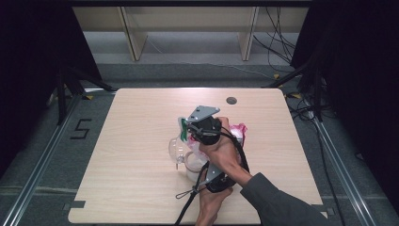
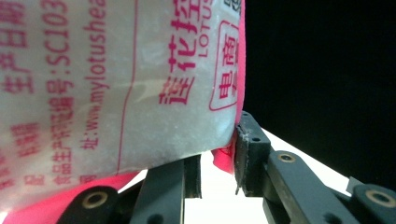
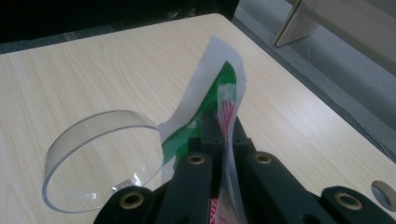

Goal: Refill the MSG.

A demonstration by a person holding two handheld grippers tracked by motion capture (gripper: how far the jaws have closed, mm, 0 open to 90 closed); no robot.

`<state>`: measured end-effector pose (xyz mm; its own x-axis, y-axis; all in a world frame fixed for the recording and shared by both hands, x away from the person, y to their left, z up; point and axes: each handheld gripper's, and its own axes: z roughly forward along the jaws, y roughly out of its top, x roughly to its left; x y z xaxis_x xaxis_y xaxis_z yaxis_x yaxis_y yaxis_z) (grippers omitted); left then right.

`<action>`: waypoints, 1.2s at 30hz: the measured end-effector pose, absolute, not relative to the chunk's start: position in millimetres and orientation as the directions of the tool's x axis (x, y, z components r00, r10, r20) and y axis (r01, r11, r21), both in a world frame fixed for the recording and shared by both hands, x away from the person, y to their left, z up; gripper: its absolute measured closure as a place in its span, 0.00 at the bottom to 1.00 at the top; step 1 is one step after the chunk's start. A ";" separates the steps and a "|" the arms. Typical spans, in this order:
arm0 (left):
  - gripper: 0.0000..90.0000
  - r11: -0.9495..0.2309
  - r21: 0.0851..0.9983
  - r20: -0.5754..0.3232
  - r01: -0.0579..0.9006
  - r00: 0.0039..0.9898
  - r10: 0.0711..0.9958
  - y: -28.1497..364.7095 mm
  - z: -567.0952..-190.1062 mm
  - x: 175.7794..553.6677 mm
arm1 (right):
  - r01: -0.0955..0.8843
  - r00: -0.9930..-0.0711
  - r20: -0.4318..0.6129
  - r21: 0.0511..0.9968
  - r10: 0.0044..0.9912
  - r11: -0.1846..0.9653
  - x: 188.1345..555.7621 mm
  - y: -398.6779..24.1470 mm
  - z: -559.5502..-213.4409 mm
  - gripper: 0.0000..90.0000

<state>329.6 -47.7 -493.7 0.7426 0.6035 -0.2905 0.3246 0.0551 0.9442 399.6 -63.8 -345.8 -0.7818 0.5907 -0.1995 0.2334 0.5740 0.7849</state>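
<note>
Pink-printed bag [image 2: 116, 84]: I am clamping its lower corner in left gripper [image 2: 217, 175], right gripper [image 3: 224, 140] pinching its top edge shut, tearing not begun.

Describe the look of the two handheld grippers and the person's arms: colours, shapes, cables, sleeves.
Both grippers are black. The right gripper has two flat black jaws with brass-coloured pivot pins, and in the high view a grey three-cornered plate on top. The left gripper has the same black jaws with brass pins and blocky pads. Black cables trail toward the table's near edge. One forearm wears a dark grey sleeve.
</note>
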 end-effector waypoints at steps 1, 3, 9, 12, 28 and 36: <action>0.82 0.053 0.945 -0.288 0.324 0.740 0.607 -47.8 -493.8 330.0 | 0.234 -0.780 -0.201 0.785 0.592 0.574 400.3 -64.0 -346.0 1.00; 0.82 0.063 0.943 -0.296 0.326 0.743 0.600 -47.8 -493.3 329.5 | 0.246 -0.780 -0.186 0.786 0.598 0.566 400.0 -64.2 -345.5 1.00; 0.82 0.061 0.945 -0.293 0.322 0.746 0.599 -48.6 -492.7 329.1 | 0.224 -0.782 -0.203 0.791 0.589 0.570 400.3 -65.2 -344.6 1.00; 0.82 0.049 0.948 -0.277 0.314 0.743 0.609 -48.0 -492.8 329.6 | 0.229 -0.781 -0.199 0.790 0.591 0.569 399.4 -65.3 -343.7 1.00; 0.82 0.040 0.953 -0.265 0.301 0.757 0.597 -50.3 -492.5 327.2 | 0.246 -0.779 -0.181 0.792 0.600 0.559 399.3 -67.5 -344.1 1.00; 0.82 0.046 0.952 -0.269 0.303 0.755 0.598 -50.2 -493.1 327.7 | 0.250 -0.793 -0.175 0.781 0.584 0.572 399.8 -66.5 -344.0 1.00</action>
<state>327.7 -50.2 -493.1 0.7551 0.5978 -0.2690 0.3029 0.0458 0.9519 399.8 -66.5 -344.0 -0.7927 0.5841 -0.1748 0.2495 0.5724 0.7811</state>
